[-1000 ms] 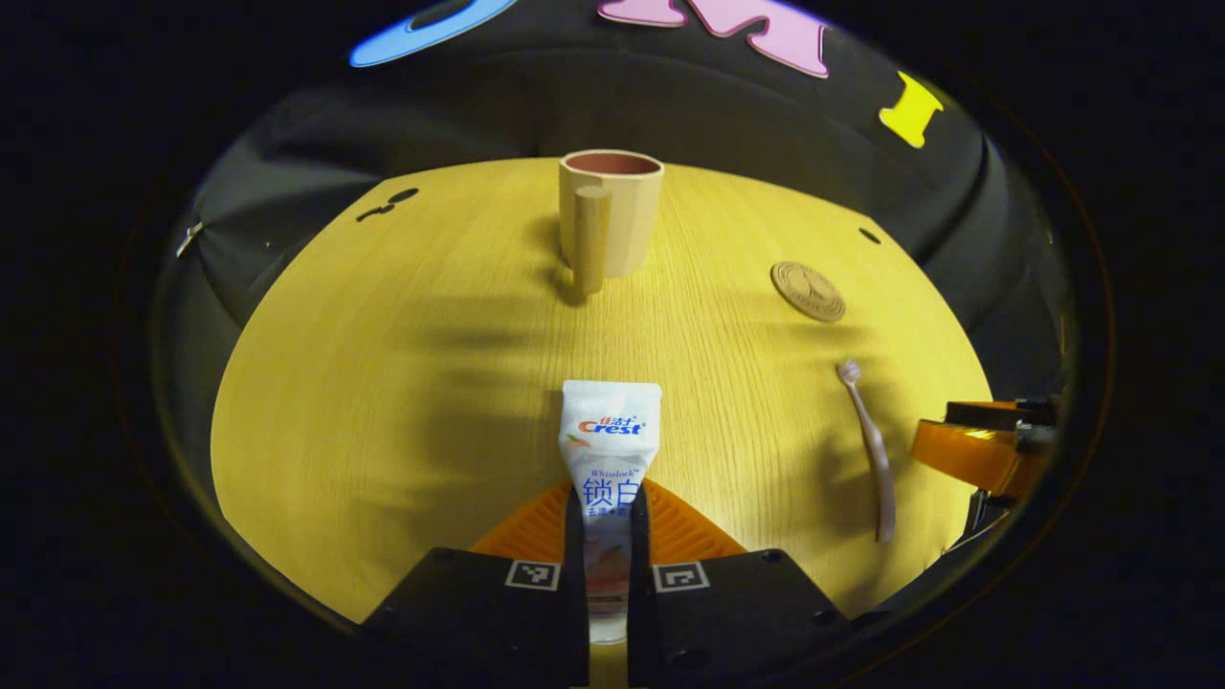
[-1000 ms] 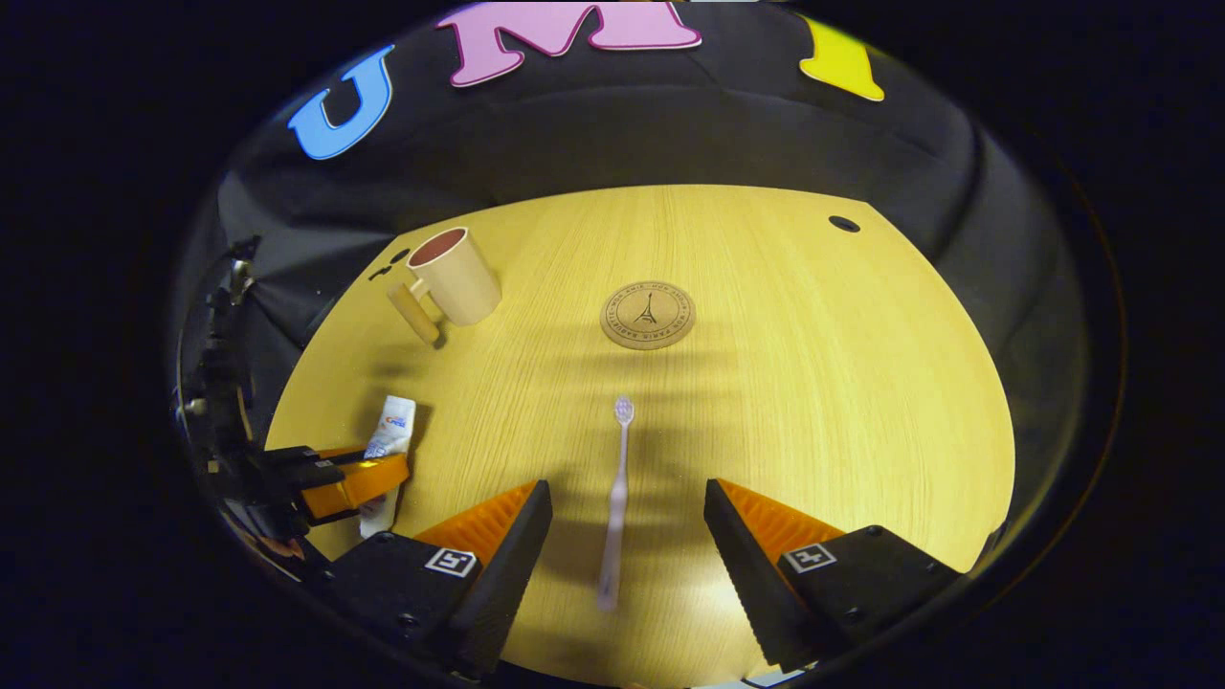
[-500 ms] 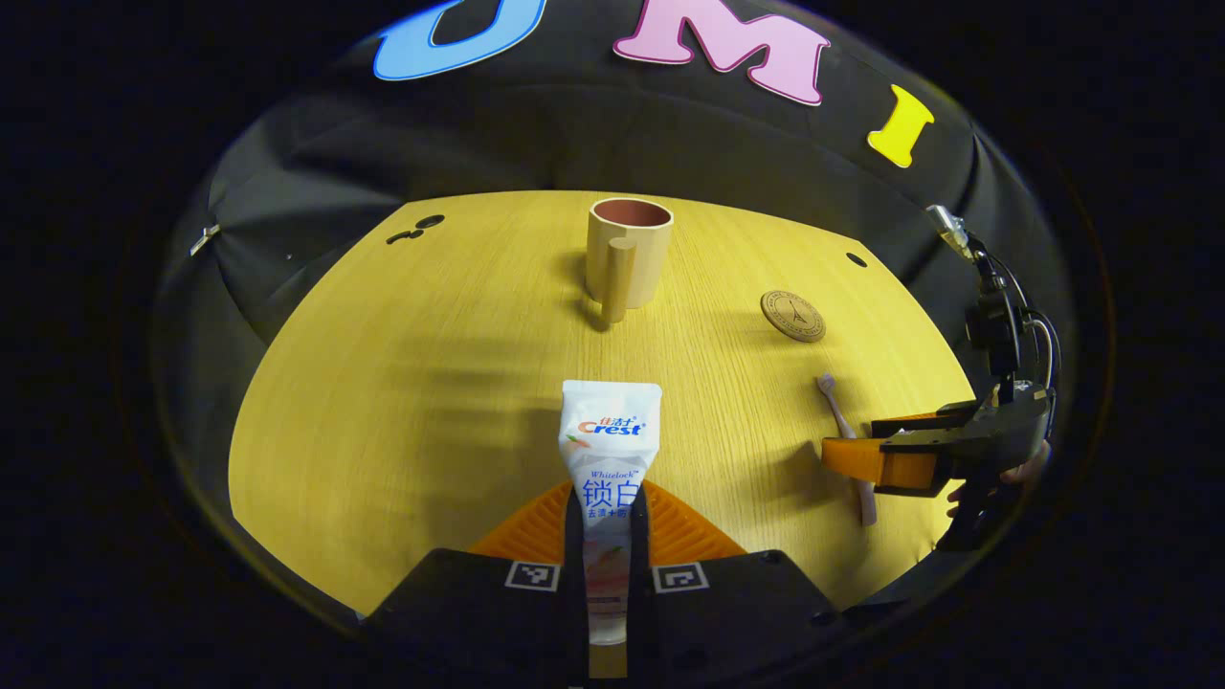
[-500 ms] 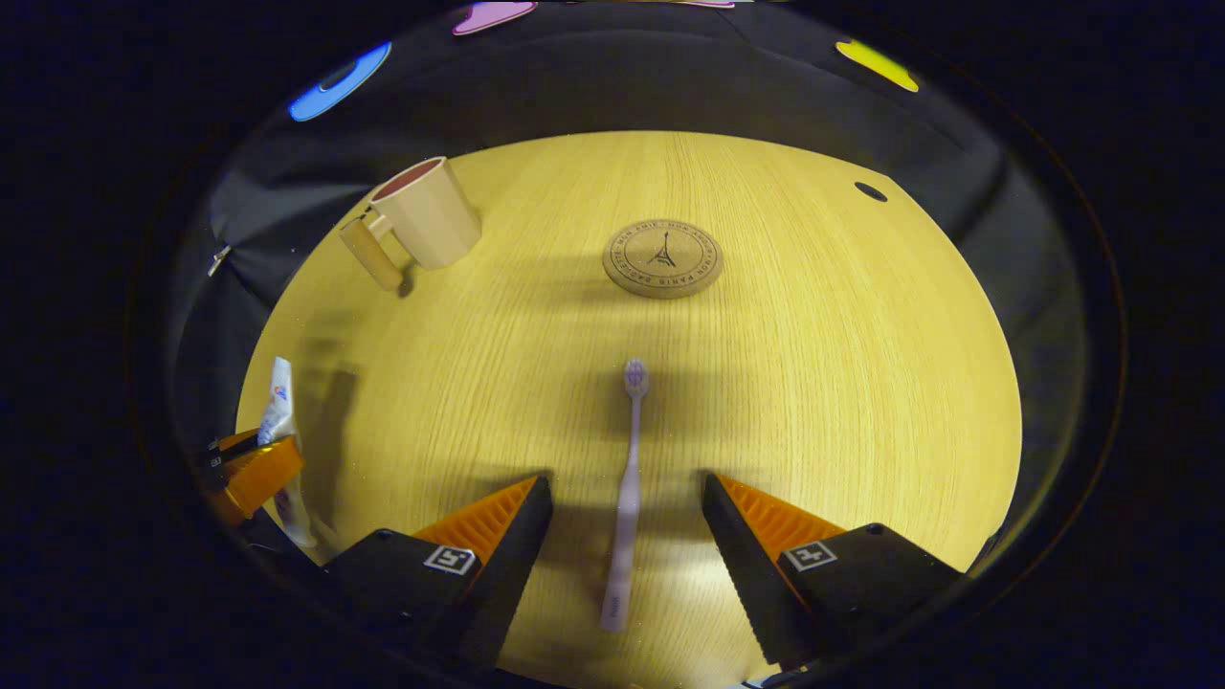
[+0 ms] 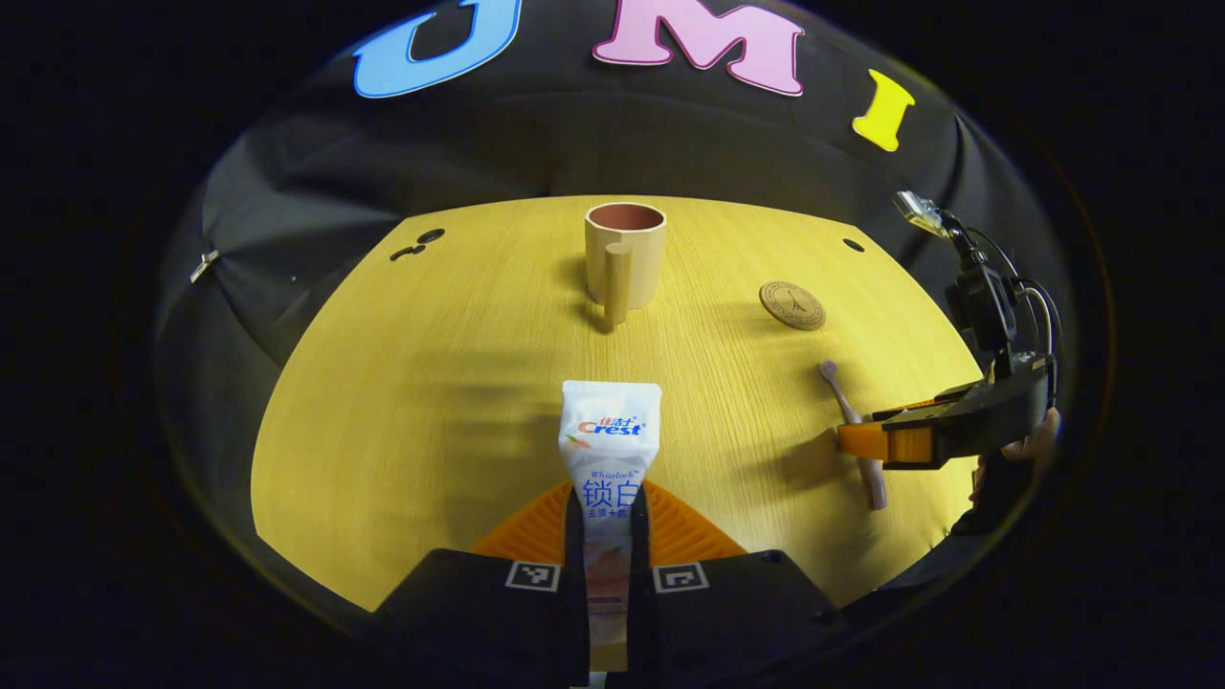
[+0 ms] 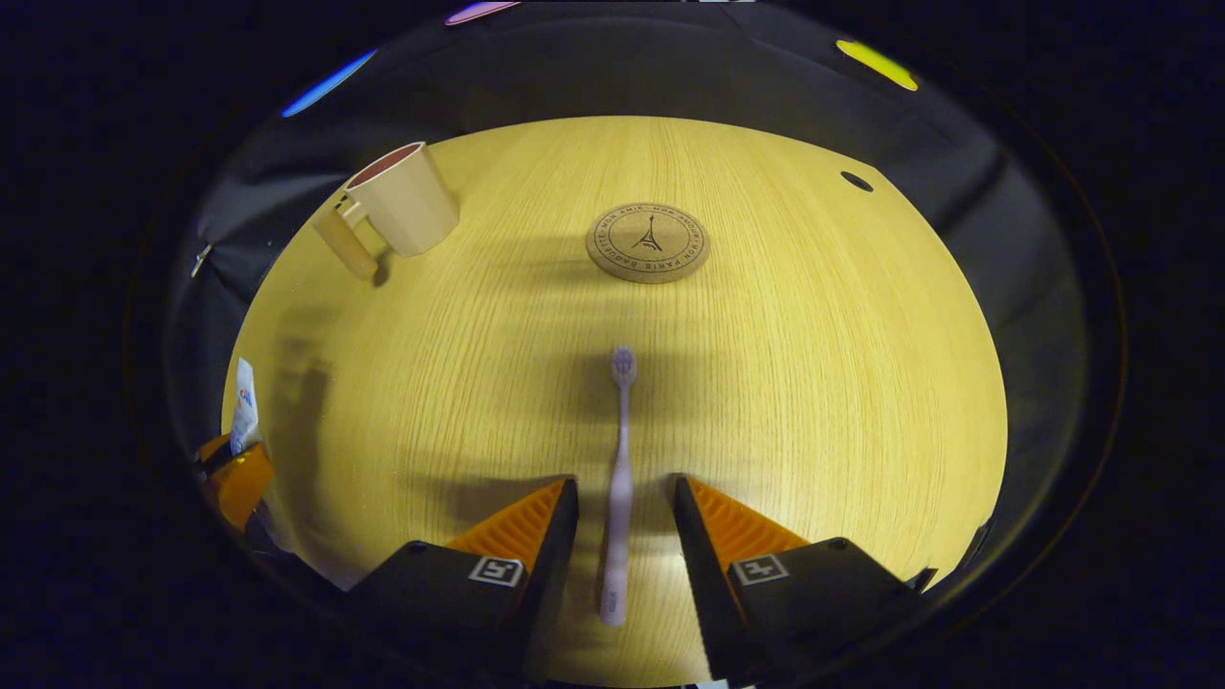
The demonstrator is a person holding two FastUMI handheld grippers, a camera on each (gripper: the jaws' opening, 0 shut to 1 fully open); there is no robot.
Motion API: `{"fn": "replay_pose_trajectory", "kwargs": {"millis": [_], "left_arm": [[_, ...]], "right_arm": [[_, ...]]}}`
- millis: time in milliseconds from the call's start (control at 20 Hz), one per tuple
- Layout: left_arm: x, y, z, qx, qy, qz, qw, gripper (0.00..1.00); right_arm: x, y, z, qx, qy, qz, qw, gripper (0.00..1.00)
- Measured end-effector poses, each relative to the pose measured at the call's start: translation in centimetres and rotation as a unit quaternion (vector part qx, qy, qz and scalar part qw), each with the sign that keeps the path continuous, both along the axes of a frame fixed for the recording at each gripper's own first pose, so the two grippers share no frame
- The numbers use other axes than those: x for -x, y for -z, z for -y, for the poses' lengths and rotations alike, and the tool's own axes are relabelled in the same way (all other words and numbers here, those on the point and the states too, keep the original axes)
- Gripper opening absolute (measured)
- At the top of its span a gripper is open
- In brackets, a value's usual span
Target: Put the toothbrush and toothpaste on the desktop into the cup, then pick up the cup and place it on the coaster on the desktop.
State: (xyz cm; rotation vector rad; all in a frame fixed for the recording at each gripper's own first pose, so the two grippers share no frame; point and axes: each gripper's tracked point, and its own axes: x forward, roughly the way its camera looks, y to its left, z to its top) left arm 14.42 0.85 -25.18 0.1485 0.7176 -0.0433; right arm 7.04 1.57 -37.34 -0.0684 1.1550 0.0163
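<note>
cup (image 5: 626, 253): upright on the bench (image 5: 431, 383), far side, handle toward the left gripper view's camera
coaster (image 6: 648, 242): flat on the bench, right of the cup, apart from it
toothbrush (image 6: 619, 478): flat on the bench, nearer than the coaster, head toward it, handle between the right hand-held gripper (image 6: 625, 507) fingers
toothpaste (image 5: 610, 450): between the left hand-held gripper (image 5: 609, 536) fingers, well left of the toothbrush

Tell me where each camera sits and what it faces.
Left gripper view: on the left tool, shut on the toothpaste, facing the cup; a hand holds the right tool.
Right gripper view: on the right tool, jaws astride the toothbrush, facing the coaster.
Shared: cup, coaster, toothbrush, toothpaste.
</note>
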Motion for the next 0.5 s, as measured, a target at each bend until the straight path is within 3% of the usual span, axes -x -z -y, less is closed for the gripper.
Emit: {"fn": "replay_pose_trajectory", "kwargs": {"millis": [50,150,250,300,350,500], "left_arm": [[0.02,0.12,-0.02,0.000,0.001,-0.001,1.000,0.21],[-0.06,0.21,-0.10,-0.001,0.003,-0.001,1.000,0.21],[-0.12,0.26,-0.10,0.001,0.004,-0.004,1.000,0.21],[-0.11,0.25,-0.15,0.003,0.003,-0.005,1.000,0.21],[-0.12,0.33,-0.14,0.004,0.001,-0.006,1.000,0.21],[-0.20,0.40,-0.27,0.007,-0.002,-0.007,1.000,0.21]], "right_arm": [[-0.05,-0.01,-0.09,0.001,0.002,-0.003,1.000,0.56],[-0.14,-0.21,0.01,0.004,-0.001,-0.005,1.000,0.55],[-0.41,-0.19,0.00,0.000,0.012,-0.004,1.000,0.22],[-0.38,0.04,0.09,-0.004,0.020,-0.003,1.000,0.23],[-0.35,-0.07,0.00,-0.012,0.023,-0.003,1.000,0.13],[-0.53,0.20,-0.51,-0.049,0.014,-0.002,0.999,0.10]]}}
